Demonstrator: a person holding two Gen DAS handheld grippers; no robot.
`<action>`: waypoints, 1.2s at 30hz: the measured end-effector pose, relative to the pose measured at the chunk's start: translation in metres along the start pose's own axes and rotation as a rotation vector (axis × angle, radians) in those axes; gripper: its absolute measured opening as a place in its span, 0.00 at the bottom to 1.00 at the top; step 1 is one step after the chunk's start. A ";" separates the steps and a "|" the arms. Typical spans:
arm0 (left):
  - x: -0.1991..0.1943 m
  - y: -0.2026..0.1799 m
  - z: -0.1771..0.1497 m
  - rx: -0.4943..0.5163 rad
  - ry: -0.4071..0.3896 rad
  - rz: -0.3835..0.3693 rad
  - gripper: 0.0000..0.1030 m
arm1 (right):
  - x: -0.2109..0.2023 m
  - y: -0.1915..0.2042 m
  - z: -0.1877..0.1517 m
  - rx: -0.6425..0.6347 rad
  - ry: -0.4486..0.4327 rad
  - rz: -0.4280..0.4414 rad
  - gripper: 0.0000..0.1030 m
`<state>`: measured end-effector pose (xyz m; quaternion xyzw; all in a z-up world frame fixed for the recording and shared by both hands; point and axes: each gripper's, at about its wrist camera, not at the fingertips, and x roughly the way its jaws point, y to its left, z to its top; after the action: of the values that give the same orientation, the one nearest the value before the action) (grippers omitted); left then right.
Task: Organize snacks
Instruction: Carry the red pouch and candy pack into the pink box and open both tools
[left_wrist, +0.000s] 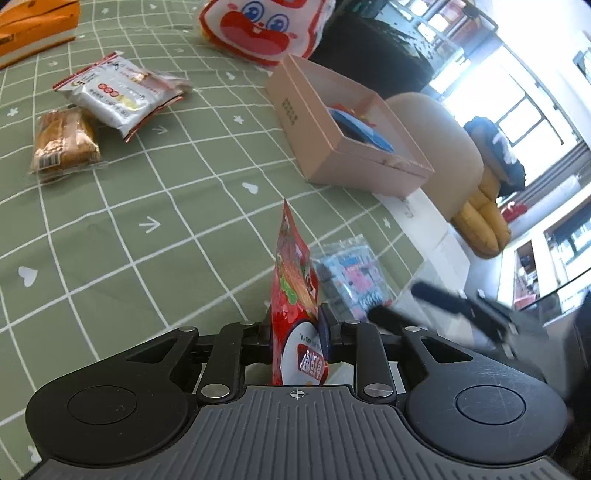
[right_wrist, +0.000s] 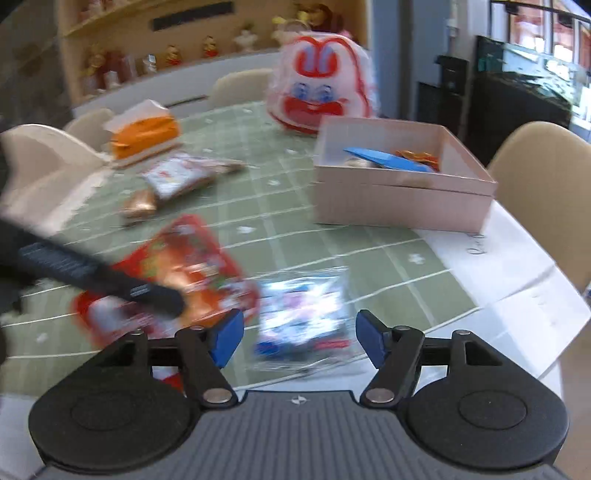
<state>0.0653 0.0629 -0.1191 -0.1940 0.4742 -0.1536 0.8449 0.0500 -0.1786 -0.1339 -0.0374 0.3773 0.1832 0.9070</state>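
Note:
A red snack packet (left_wrist: 291, 280) stands on edge between the pads of my left gripper (left_wrist: 295, 328), which is shut on it. The right wrist view shows the same red packet (right_wrist: 184, 266) blurred, with a black finger (right_wrist: 110, 277) of the left gripper across it. My right gripper (right_wrist: 299, 336) is open, its blue pads (right_wrist: 227, 339) wide apart. A clear blue-printed packet (right_wrist: 303, 314) lies on the cloth just beyond them, untouched. The pink open box (right_wrist: 388, 199) holds a blue item and orange wrappers.
A white packet (left_wrist: 118, 96) and a brown packet (left_wrist: 62, 142) lie on the green checked tablecloth (left_wrist: 166, 192) at the far left. An orange tissue box (right_wrist: 144, 136) and a big red-and-white cartoon bag (right_wrist: 321, 88) stand at the back. Beige chairs (right_wrist: 546, 166) ring the table.

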 end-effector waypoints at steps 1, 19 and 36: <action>-0.001 -0.002 -0.001 0.006 0.003 0.003 0.25 | 0.007 -0.004 0.004 0.006 0.014 0.008 0.66; 0.011 -0.024 -0.015 -0.062 0.040 -0.052 0.23 | 0.009 -0.037 0.016 -0.086 0.150 0.051 0.57; 0.014 -0.115 0.179 -0.041 -0.287 -0.193 0.22 | -0.069 -0.164 0.197 -0.054 -0.275 0.025 0.57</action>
<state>0.2178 -0.0117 0.0094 -0.2758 0.3310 -0.1950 0.8811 0.1970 -0.3116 0.0430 -0.0316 0.2446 0.2081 0.9465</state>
